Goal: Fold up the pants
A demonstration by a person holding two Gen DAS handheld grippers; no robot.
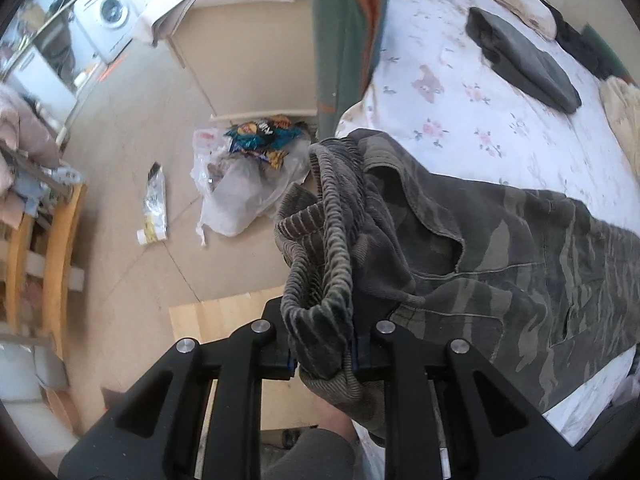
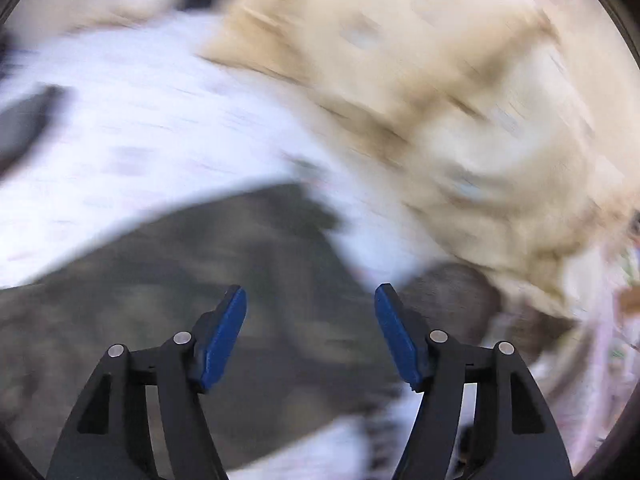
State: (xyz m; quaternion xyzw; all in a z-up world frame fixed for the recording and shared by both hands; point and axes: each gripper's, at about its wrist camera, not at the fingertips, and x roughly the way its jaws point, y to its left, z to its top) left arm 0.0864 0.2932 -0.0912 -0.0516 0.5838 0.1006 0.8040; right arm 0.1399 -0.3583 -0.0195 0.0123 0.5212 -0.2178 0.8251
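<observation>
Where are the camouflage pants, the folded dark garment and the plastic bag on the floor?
camouflage pants (image 1: 520,264): left wrist view, on the spread leg fabric on the bed.
folded dark garment (image 1: 524,60): left wrist view, on its flat top face.
plastic bag (image 1: 236,196): left wrist view, on its translucent white side.

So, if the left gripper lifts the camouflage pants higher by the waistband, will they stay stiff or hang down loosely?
Probably loosely. The camouflage pants already sag and crease where they trail from the left gripper onto the bed sheet. The ribbed waistband bunches in thick folds, so it likely gives a secure, non-slippery hold. Nothing suggests they would keep any shape unsupported.
</observation>
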